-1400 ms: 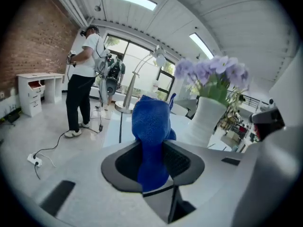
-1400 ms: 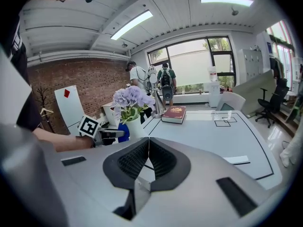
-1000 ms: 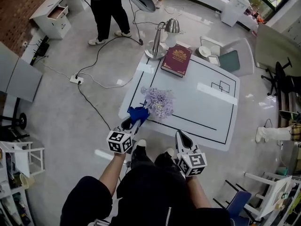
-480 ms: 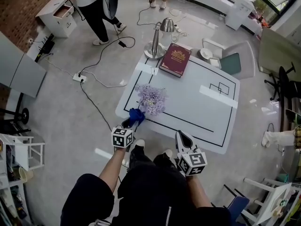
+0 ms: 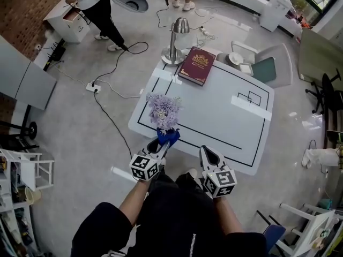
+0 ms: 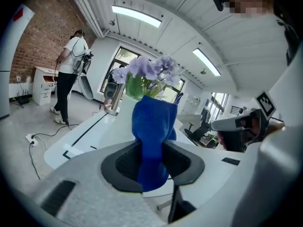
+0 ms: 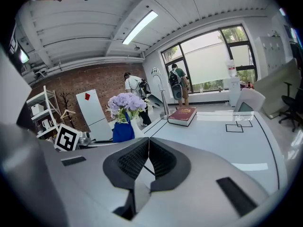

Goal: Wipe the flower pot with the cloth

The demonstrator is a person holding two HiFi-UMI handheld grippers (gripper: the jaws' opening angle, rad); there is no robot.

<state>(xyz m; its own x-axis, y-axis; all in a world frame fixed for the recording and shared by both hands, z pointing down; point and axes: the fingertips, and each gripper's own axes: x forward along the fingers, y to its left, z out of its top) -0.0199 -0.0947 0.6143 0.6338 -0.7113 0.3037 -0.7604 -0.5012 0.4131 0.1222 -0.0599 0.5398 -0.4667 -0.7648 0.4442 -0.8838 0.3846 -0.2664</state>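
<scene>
Clamps a blue cloth [image 6: 152, 126] between the closed jaws of the left hand-held gripper [image 6: 151, 151]. Stands bunched and upright above the jaws. Hides most of a white flower pot [image 6: 124, 111] just behind the cloth; cannot tell whether touching. Shows purple flowers [image 6: 150, 70] with green leaves right above the cloth. Stretches away left of the cloth as a white surface [image 6: 87, 132] marked with black lines. Includes, far left of the cloth, a person [image 6: 71, 65] in a white top standing on the floor, and lower down a power strip [image 6: 32, 138] with its cable.
</scene>
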